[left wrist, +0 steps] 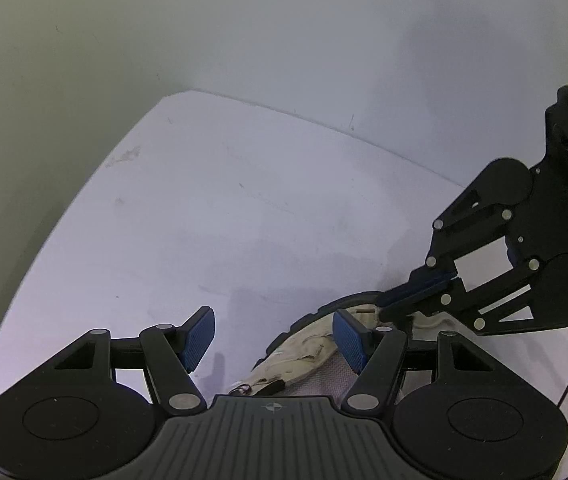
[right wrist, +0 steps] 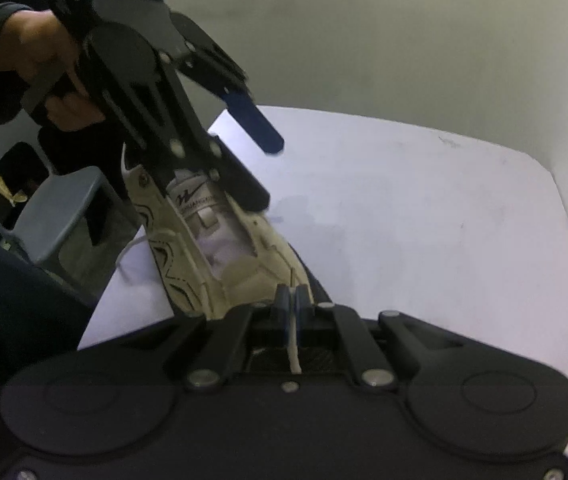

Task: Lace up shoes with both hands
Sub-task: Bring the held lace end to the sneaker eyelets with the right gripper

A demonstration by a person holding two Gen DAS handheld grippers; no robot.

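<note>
The cream sneaker (right wrist: 211, 240) lies on the white table (right wrist: 424, 216), tongue and eyelet rows upward, likely so both tools can reach the lacing. At the sneaker's near end, the right gripper (right wrist: 292, 300) has its pads pressed together on the white lace (right wrist: 294, 344), probably to keep it taut for threading. Over the sneaker's far end, the left gripper (left wrist: 273, 334) hangs with jaws spread and nothing between them, one pad above the upper, the other off to the sneaker's side, seemingly ready to take the lace.

Bare table (left wrist: 243, 208) free left of shoe (left wrist: 304, 344); wall (left wrist: 243, 40) bounds far edge; chair (right wrist: 63, 216) beside table.
</note>
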